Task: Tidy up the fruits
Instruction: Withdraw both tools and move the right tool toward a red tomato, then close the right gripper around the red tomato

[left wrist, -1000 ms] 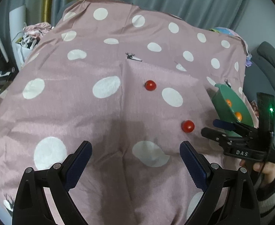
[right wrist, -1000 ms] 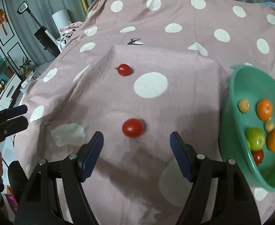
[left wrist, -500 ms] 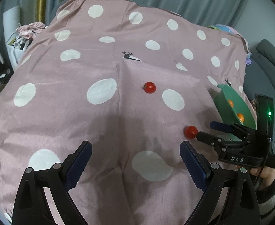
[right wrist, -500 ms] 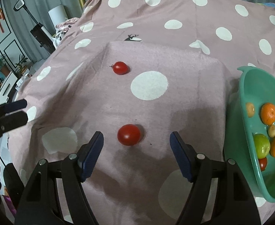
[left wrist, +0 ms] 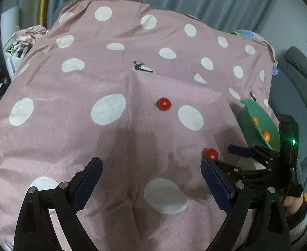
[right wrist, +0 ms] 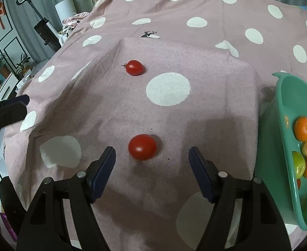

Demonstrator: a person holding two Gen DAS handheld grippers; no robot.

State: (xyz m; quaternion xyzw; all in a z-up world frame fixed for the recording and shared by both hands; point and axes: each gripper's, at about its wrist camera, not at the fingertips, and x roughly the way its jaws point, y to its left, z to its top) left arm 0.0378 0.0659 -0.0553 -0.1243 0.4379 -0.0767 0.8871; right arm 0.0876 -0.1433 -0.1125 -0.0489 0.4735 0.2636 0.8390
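Observation:
Two red cherry tomatoes lie on a pink polka-dot cloth. The near tomato (right wrist: 142,147) sits just ahead of my open right gripper (right wrist: 152,154), between the lines of its two fingers; it also shows in the left wrist view (left wrist: 210,153). The far tomato (right wrist: 134,67) lies further back, also in the left wrist view (left wrist: 164,104). A green bowl (right wrist: 279,113) at the right holds oranges, a green fruit and small fruits. My left gripper (left wrist: 151,167) is open and empty above the cloth. The right gripper (left wrist: 222,155) shows there at the right.
The cloth (left wrist: 111,79) drapes over a raised surface with folds and drops off at its edges. A grey sofa (left wrist: 299,77) is at the right, curtains behind. A vacuum (right wrist: 46,31) and clutter stand at the left.
My right gripper has moved forward toward the near tomato, which now sits close between its fingertips. My left gripper has drifted slightly; both stay open.

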